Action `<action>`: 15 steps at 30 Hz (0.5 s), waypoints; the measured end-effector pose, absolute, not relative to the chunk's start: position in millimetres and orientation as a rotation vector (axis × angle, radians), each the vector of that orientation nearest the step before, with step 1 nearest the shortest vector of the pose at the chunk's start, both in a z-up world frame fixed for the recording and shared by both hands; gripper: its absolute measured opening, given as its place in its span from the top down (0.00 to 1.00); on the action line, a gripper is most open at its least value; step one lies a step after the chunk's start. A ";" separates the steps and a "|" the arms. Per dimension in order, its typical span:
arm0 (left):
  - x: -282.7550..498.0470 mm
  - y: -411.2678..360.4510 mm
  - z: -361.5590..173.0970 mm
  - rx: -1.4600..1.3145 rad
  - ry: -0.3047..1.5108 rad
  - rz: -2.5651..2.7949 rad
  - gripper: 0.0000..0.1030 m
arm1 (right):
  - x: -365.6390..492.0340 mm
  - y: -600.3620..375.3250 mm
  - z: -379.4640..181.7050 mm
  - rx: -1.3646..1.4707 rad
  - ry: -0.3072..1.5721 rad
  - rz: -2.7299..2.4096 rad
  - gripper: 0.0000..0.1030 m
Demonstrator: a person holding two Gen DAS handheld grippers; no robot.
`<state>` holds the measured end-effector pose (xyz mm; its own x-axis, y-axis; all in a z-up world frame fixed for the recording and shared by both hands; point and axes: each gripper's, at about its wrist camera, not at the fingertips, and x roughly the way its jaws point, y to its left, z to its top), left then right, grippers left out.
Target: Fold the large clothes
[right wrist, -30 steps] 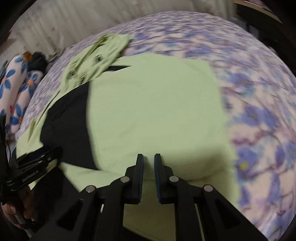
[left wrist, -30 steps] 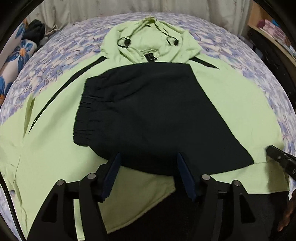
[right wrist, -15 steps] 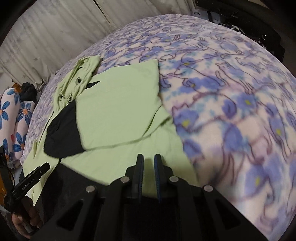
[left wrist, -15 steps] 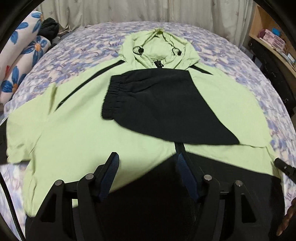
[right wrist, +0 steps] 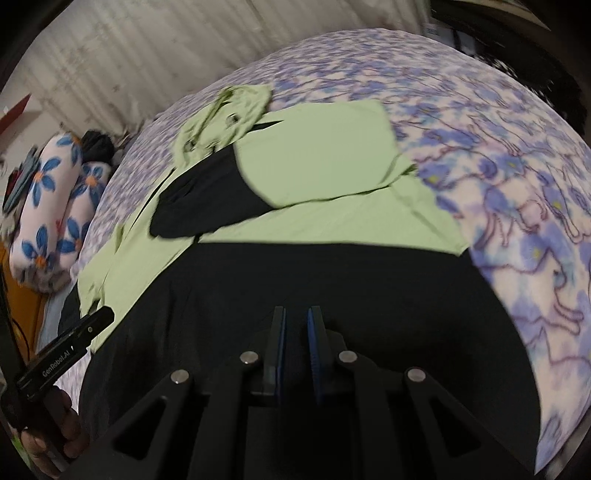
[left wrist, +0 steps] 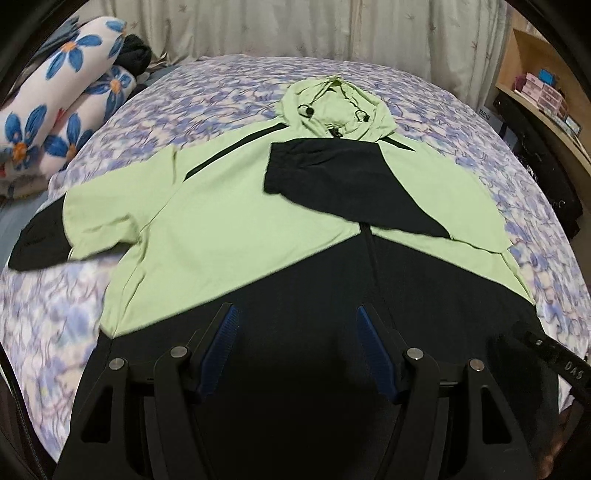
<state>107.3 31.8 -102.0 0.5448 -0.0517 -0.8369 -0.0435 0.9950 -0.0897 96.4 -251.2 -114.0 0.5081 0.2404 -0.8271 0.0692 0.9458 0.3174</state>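
Your left gripper point(left wrist: 295, 332) gapes empty, your right gripper point(right wrist: 295, 332) is opening, empty, over the lime-and-black hooded jacket point(left wrist: 229, 206); flowered pillows point(left wrist: 62, 110) far left.

Your left gripper point(left wrist: 295, 350) is hiding the jacket point(left wrist: 236, 221) hem; the bedspread point(right wrist: 517, 206) pattern is blurring.

Jacket point(left wrist: 229, 206): matt woven cloth, smooth, green and black panels. Bedspread point(left wrist: 207, 99): soft fleecy cloth, floral print. Left gripper point(left wrist: 295, 354): matt black plastic, ribbed blue pads, bright metal pins. Shelf point(left wrist: 517, 55): wood. Curtain point(left wrist: 295, 26): cloth.
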 end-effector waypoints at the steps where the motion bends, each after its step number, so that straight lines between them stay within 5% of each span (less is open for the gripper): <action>1: 100.8 36.7 -101.3 -0.109 1.000 -0.004 0.37 | 93.3 -246.1 -113.6 0.325 1.039 0.112 0.80; 15: 44.4 148.8 -100.4 -0.179 0.983 0.120 0.36 | 78.0 -135.1 -105.0 0.127 1.053 0.247 0.74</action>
